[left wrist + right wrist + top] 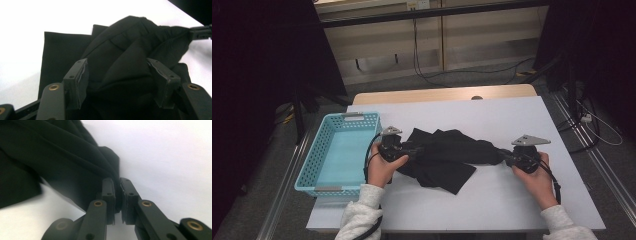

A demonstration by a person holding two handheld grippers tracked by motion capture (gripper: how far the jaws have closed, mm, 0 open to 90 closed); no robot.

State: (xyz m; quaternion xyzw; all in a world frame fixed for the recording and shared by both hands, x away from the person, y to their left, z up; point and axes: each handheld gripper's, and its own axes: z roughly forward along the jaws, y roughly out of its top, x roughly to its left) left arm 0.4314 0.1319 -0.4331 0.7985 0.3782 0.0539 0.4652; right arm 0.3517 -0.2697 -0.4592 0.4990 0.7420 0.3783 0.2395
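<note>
Black cloth: crumpled and bunched across the middle of the white worktop, stretched between my two claws, one flap spread toward the near edge.
Left claw: at the cloth's left end; seen in the left gripper view, its jaws stand apart with a hump of the fabric between them, the pads not pressing in.
Right claw: at the cloth's right end; seen in the right gripper view, its jaws are nearly together, pinching a gathered corner of the fabric.
Hands: my left hand and right hand come in from the near edge in pale sleeves.
Basket: light blue, perforated, on the worktop's left side, just left of my left claw.
</note>
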